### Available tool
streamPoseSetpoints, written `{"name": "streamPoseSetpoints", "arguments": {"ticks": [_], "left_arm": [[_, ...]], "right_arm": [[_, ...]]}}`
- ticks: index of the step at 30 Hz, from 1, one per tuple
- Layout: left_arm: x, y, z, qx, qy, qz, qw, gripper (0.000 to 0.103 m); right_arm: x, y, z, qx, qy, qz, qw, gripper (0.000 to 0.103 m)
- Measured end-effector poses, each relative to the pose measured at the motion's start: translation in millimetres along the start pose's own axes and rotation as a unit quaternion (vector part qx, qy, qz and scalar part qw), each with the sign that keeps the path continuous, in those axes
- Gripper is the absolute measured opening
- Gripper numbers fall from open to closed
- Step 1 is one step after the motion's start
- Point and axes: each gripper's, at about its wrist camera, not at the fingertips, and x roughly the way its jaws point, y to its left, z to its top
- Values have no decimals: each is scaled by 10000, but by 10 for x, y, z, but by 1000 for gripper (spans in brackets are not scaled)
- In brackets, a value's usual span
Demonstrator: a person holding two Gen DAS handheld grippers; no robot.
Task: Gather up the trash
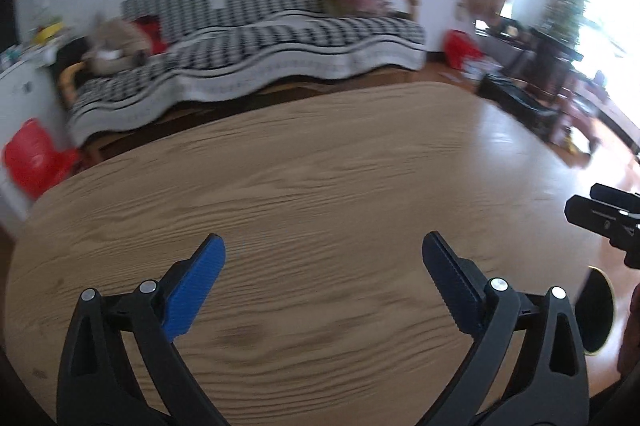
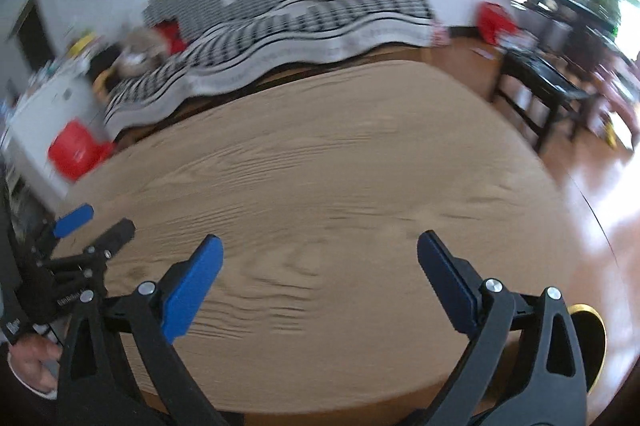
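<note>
Both views are motion-blurred. In the left wrist view the left gripper (image 1: 323, 258) fills the lower half of the frame, its jaws spread wide with nothing between them. Its fingers (image 1: 200, 290) carry ribbed blue pads on black plastic arms with silver rivets. Under them lies a wooden table (image 1: 320, 154), pale tan with wavy grain and a rounded edge. No piece of trash can be made out on the table in either view.

At the lower right of this frame, just past the table edge, sits a round black bin (image 1: 596, 310) with a thin gold rim, partly hidden behind the gripper arm. Above it, at the right edge, part of the right gripper shows as a black block.

In the right wrist view the right gripper (image 2: 320, 256) is likewise released, jaws wide and holding nothing, over the same table (image 2: 320, 146). The bin (image 2: 592, 330) peeks out at the lower right behind the arm. The left gripper (image 2: 94, 220) appears at the lower left.

Across the upper part of both frames stands a sofa (image 1: 260, 26) under a black-and-white patterned cover. A red bag (image 1: 32, 158) lies at the left edge.
</note>
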Motion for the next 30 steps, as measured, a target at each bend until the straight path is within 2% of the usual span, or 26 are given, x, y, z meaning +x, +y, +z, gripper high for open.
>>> {"name": "streamPoseSetpoints", "arguments": {"ticks": [3,7,12,18,30], "left_arm": [[-73,541,-142,-258,6,443,9987,96],[-140,1054,-250,-610,72,741,9954,96],[-145,1381,-305,-817,69,901,9926,96],[-116,1456,-306,-871,94,904,9920,96],[-64,1380,-308,-851,119,884,9924,96]], "right_arm": [[229,455,29,-358,87,151,9992,94],[476,901,35,-642,238,313,9972,94],[670,1259,32,-839,301,390,9952,94],[802,1380,-1,-875,383,366,9948,94],[826,1331,19,-883,401,357,9946,94]]}}
